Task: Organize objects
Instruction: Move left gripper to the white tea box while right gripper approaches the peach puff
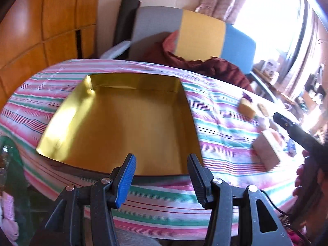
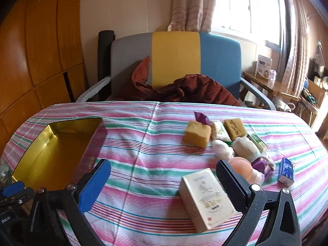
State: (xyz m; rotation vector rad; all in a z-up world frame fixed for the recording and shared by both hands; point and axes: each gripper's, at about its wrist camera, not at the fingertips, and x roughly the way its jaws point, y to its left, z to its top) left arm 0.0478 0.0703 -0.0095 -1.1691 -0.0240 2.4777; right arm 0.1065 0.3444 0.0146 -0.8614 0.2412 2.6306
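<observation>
A shallow gold tray (image 1: 67,110) lies on the striped tablecloth, also at the left in the right wrist view (image 2: 30,155); nothing lies in it. My left gripper (image 1: 162,162) is open and empty above the tray's near edge. My right gripper (image 2: 164,170) is open and empty over the cloth. A cream box (image 2: 205,196) lies just inside its right finger. Beyond are a yellow sponge block (image 2: 197,134), a second block (image 2: 234,128), wrapped snacks (image 2: 220,132), soft toys (image 2: 246,147), a peach-coloured item (image 2: 239,165) and a small blue box (image 2: 287,173).
A grey, yellow and blue chair (image 2: 176,57) with a rust-red garment (image 2: 190,90) stands behind the table. Wooden cabinets (image 2: 37,51) are on the left. A side table with a box (image 2: 264,66) stands by the window. The right gripper shows in the left wrist view (image 1: 287,124).
</observation>
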